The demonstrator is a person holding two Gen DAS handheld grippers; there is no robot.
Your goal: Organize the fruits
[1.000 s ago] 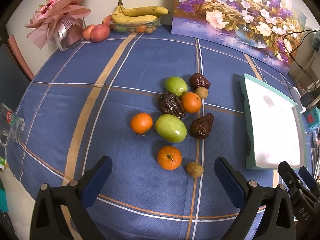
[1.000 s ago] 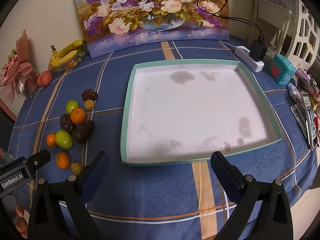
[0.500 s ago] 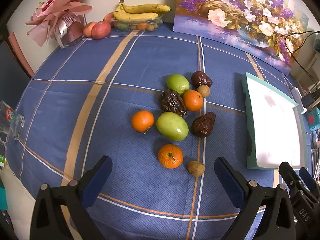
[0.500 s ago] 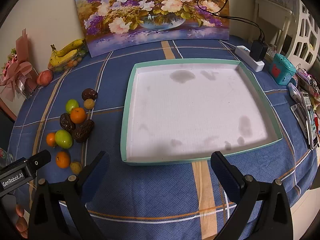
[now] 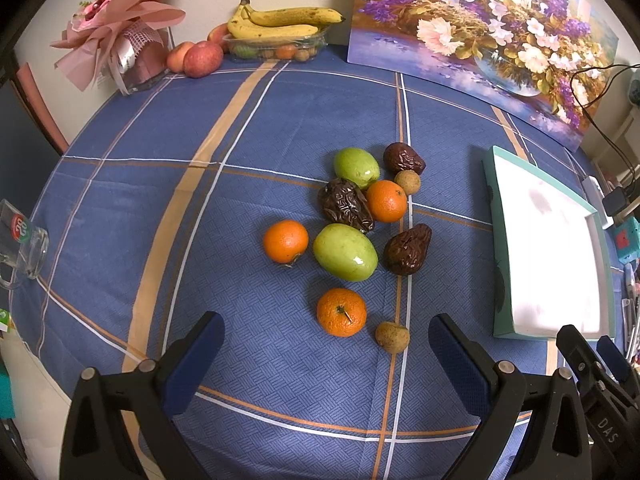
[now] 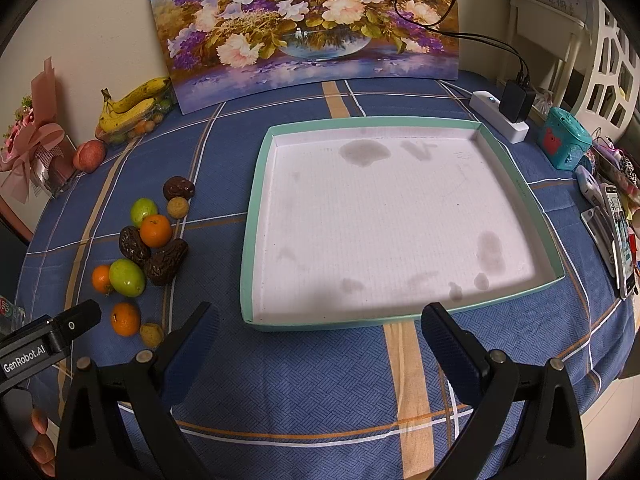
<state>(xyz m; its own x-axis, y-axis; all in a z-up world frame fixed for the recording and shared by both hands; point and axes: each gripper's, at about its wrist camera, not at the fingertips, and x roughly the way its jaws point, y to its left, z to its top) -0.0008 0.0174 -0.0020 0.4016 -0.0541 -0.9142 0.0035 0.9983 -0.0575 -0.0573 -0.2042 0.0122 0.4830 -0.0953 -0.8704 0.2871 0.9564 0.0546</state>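
Observation:
A cluster of loose fruit lies on the blue checked cloth: three oranges, the nearest one (image 5: 341, 312), two green fruits, the larger (image 5: 345, 252), three dark wrinkled dates, one (image 5: 407, 249) on the right, and two small brown fruits, one (image 5: 392, 336) nearest. My left gripper (image 5: 326, 356) hangs open just short of the nearest orange, holding nothing. The teal-rimmed white tray (image 6: 256, 216) holds no fruit, only faint stains. My right gripper (image 6: 320, 344) stands open before the tray's near rim. The fruit cluster (image 6: 138, 252) shows left of the tray in the right wrist view.
Bananas on a plastic fruit box (image 5: 280, 26), red apples (image 5: 202, 58) and a pink bouquet (image 5: 120, 40) line the back wall beside a flower painting (image 5: 480, 36). A glass mug (image 5: 22, 240) sits at the left edge. A power strip (image 6: 500, 120), teal toy and phones crowd the right.
My left gripper has crept slightly forward, so the fruit sits a little lower in its view. The right gripper has not moved.

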